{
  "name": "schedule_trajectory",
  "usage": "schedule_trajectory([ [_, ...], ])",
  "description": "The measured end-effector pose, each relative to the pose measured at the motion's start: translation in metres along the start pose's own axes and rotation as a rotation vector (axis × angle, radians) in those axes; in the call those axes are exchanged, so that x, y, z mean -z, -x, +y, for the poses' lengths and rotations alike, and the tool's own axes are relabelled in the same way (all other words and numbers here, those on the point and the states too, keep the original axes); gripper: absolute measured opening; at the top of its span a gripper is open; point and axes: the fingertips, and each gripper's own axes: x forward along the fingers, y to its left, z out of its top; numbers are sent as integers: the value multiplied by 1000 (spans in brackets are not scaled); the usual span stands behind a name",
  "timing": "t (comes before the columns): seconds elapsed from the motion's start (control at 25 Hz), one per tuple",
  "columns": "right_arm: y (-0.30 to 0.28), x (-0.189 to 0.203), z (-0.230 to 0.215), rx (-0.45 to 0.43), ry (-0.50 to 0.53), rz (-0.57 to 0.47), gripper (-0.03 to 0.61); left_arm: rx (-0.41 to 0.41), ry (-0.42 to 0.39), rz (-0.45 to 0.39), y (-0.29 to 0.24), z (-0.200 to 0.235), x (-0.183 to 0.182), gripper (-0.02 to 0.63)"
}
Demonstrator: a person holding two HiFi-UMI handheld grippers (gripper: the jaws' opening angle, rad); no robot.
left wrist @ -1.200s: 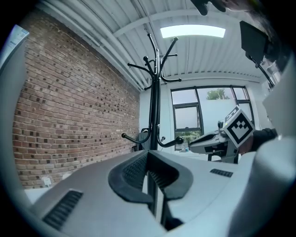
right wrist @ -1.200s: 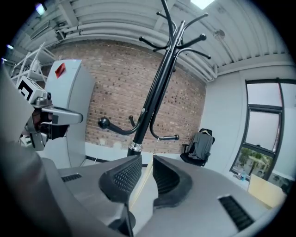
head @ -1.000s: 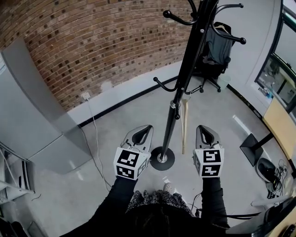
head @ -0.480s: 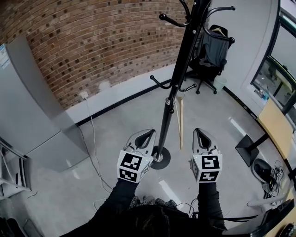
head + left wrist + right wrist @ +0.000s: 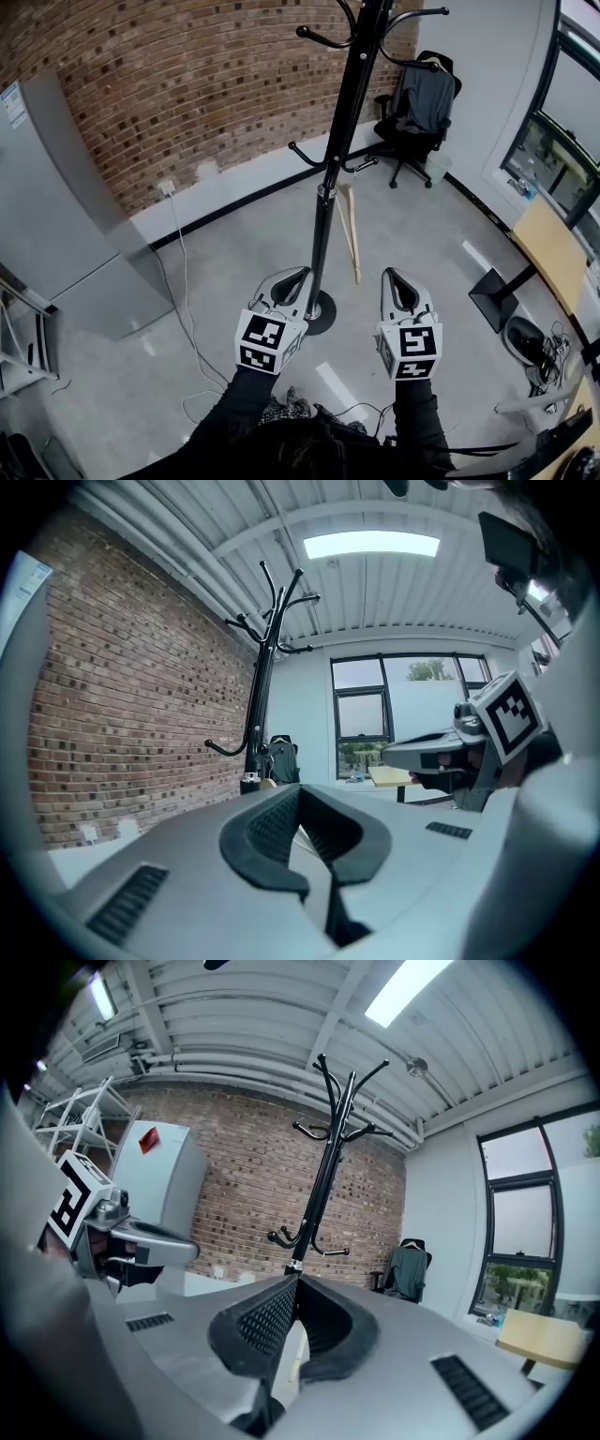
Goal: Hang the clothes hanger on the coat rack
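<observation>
Ahead, the clothes hanger (image 5: 350, 234) hangs beyond the right gripper (image 5: 394, 277).

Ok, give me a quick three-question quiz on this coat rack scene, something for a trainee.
1. True or false: the right gripper is holding the wooden hanger.
2. Where is the hanger? A) hanging from a lower hook of the coat rack; B) hanging from a top hook; C) lying flat on the floor.
3. Are the jaws of the left gripper open or shut?

Key: 1 false, both grippers are empty; 2 A; 3 shut.
</observation>
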Motion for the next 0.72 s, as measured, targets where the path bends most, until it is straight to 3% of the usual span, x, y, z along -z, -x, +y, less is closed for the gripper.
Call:
schedule_trajectory([
  [0.36, 44, 9, -4, -19, -28, 6, 9, -56, 3, -16, 28, -35, -2, 8],
  [0.72, 79, 19, 21, -80, -31, 5, 9, -109, -6, -24, 71, -60, 5, 8],
])
